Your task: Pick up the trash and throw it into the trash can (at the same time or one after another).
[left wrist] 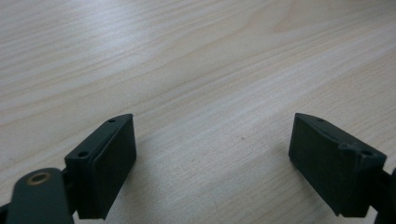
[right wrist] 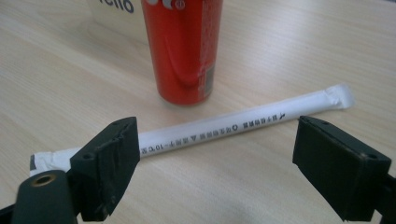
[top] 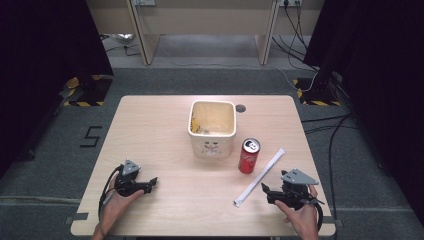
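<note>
Nothing is picked up yet. The straw (right wrist: 219,129) lies at the frame's middle before the wide right tongs (right wrist: 216,168), untouched; the left tongs (left wrist: 212,161), also wide, hover over bare surface (left wrist: 196,56).

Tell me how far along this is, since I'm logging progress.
Nothing looks done: the wrapped straw and red can sit on the table beside the cream bin. The right gripper is open, facing the straw, not touching. The left gripper is open over bare wood. Every pickup remains.
</note>
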